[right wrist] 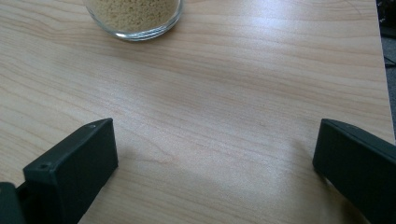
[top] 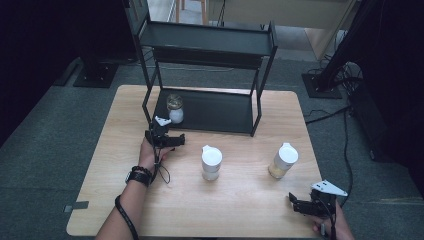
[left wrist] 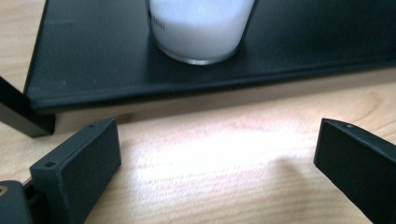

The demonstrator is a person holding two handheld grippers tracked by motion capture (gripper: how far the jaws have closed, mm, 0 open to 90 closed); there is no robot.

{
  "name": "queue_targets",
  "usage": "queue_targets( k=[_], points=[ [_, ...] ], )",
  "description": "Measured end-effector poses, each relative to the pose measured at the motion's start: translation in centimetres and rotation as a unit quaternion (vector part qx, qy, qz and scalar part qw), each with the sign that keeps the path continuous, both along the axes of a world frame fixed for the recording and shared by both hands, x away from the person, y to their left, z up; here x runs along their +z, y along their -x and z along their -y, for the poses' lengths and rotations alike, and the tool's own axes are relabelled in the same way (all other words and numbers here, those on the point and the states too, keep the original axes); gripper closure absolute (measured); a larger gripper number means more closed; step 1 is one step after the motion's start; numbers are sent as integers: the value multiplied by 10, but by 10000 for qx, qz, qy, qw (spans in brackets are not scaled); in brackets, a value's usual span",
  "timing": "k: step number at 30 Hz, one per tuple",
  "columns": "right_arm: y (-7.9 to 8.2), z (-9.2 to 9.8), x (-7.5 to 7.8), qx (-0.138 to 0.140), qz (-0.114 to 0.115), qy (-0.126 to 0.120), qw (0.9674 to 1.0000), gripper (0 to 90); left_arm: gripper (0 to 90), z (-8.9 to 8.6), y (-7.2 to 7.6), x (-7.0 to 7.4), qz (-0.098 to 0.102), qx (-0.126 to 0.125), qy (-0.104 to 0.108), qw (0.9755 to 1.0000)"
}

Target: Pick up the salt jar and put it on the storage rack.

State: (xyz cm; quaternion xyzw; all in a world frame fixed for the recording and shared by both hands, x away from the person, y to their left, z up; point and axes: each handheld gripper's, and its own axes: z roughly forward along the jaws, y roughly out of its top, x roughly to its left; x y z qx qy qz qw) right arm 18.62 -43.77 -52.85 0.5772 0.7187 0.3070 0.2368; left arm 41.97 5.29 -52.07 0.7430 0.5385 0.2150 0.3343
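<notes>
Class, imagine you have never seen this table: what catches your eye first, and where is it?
First the black two-tier rack at the table's far side, with a jar of white powder on its lower shelf. Next, two white-lidded jars on the bare wood: one mid-table, one with yellowish grains to its right. The open left gripper sits just before the rack.

The left hand-held gripper is black with a small grey three-cornered plate on top, and a thin black cable hangs from it in a loop. The left arm wears a black watch, a dark bead bracelet next to it and a black strap farther up the bare forearm. The right hand-held gripper is black too, with a bigger grey three-cornered plate, and each one has two chunky black jaws with tiny round screw holes.
</notes>
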Motion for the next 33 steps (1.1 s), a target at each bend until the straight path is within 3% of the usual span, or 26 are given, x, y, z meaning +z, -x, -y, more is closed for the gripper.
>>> queue_targets(
  k=[4,33],
  points=[
    [0,0,0,1,0,1,10000,0,7,3,2,-1,-2,-21,-269,9996],
    [0,0,0,2,7,2,10000,0,7,-11,21,-1,-12,18,-268,9996]
  ],
)
